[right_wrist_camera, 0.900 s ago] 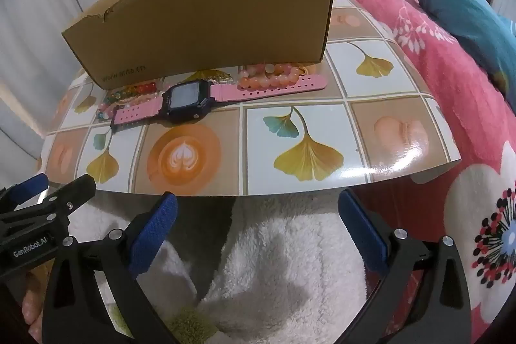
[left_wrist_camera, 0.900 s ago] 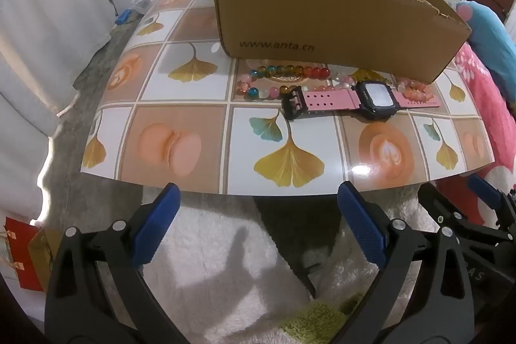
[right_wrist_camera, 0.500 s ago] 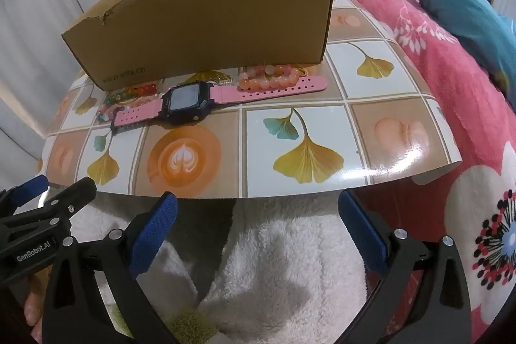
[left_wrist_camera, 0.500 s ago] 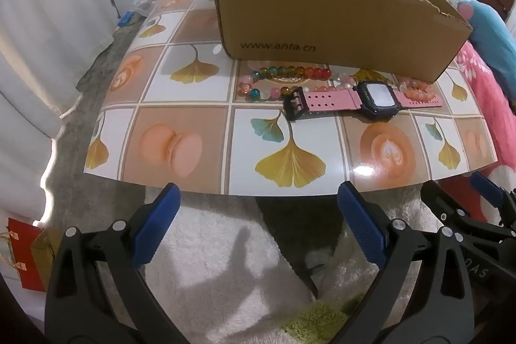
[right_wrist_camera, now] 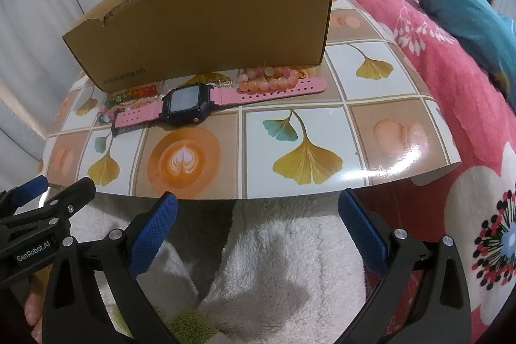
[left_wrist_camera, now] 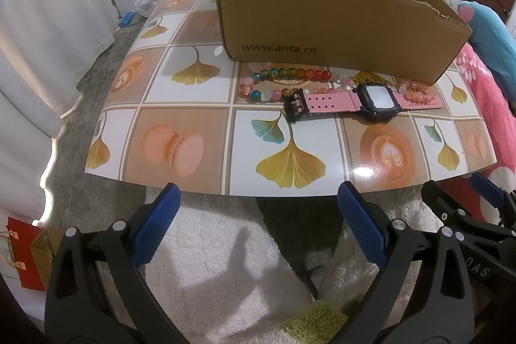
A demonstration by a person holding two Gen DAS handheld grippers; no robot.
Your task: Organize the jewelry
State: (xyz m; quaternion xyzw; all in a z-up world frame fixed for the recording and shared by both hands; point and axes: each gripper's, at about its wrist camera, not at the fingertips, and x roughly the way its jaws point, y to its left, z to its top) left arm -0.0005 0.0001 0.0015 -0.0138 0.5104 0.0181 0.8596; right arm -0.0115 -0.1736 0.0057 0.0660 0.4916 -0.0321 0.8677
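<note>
A pink-strapped digital watch (left_wrist_camera: 361, 102) (right_wrist_camera: 190, 102) lies flat on the tiled tabletop (left_wrist_camera: 193, 144) (right_wrist_camera: 322, 131), just in front of an open cardboard box (left_wrist_camera: 332, 24) (right_wrist_camera: 206, 31). A multicoloured bead bracelet (left_wrist_camera: 283, 76) (right_wrist_camera: 135, 95) lies left of the watch face. An orange-pink bead bracelet (left_wrist_camera: 416, 92) (right_wrist_camera: 271, 79) rests on the strap's right end. My left gripper (left_wrist_camera: 258, 228) hangs open over white fleece, short of the table's near edge. My right gripper (right_wrist_camera: 258, 228) is open too, beside it, with nothing between its fingers.
A pink floral blanket (right_wrist_camera: 435, 60) and a teal pillow (right_wrist_camera: 464, 5) lie right of the table. White curtains (left_wrist_camera: 48, 21) hang at the left. A red paper bag (left_wrist_camera: 22, 250) stands on the floor at lower left. White fleece (right_wrist_camera: 274, 263) covers the space under both grippers.
Both views have shifted only slightly; the table edge sits a touch nearer the fingertips. The watch, bracelets and box have not moved. Both grippers stayed open.
</note>
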